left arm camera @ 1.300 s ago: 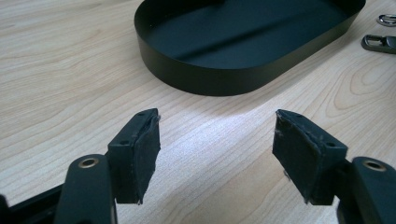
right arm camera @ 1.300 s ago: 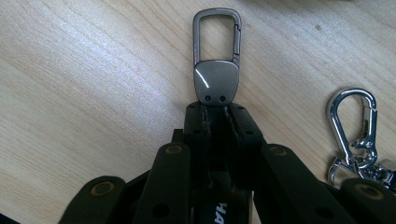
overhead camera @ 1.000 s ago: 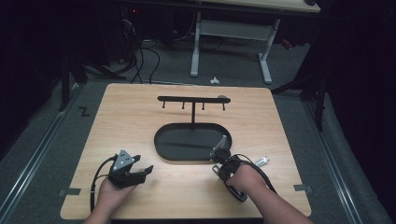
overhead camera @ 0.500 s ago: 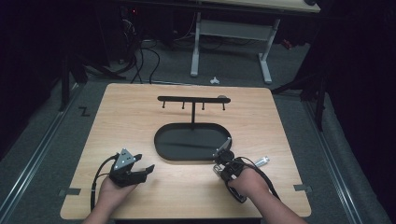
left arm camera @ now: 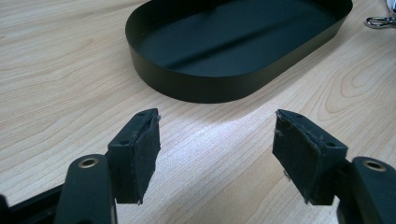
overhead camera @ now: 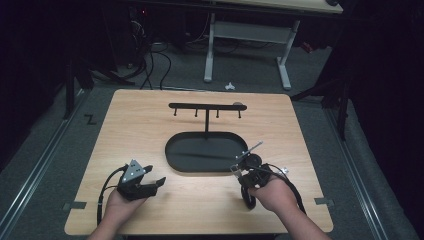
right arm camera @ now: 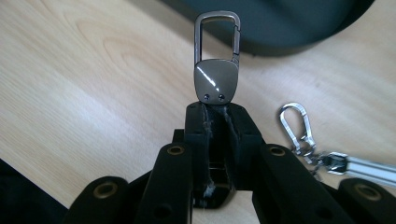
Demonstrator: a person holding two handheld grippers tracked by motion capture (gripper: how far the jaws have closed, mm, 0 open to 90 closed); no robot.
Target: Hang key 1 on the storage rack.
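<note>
Right gripper (right arm camera: pixel 215 109): jaws clamped on a grey metal key clip (right arm camera: pixel 216 70). The clip sticks straight out past the jaw tips, carabiner loop end pointing away toward the tray (right arm camera: pixel 289 28). In the high view this gripper (overhead camera: pixel 246 167) sits at the tray's near right corner, held by the right hand (overhead camera: pixel 272 192), with cable looping round the wrist.

Second clip (right arm camera: pixel 299 128) lies flat on the table (right arm camera: pixel 70 84) just right of the right jaws, with a small ring and a silver bar attached. It is not held. The same clip shows at the top right edge of the left gripper view (left arm camera: pixel 380 21), beside the tray.

Left gripper (left arm camera: pixel 217 149): jaws wide apart, nothing between them, only bare table (left arm camera: pixel 56 84) under the gap. They point at the tray (left arm camera: pixel 205 88), which lies near ahead but not touching. In the high view the gripper (overhead camera: pixel 150 182) is at front left, in the left hand (overhead camera: pixel 117 205), well apart from the right gripper.

Tray (overhead camera: pixel 172 157): black, oval, low wall, centre of table (overhead camera: pixel 135 130), inside looks bare. A thin post rises from its far rim to a black hook bar (overhead camera: pixel 205 106) with four small pegs hanging under it. I cannot tell if anything hangs on the pegs.

Behind the table: grey floor (overhead camera: pixel 250 75), cables, the legs of another table (overhead camera: pixel 247 35).
</note>
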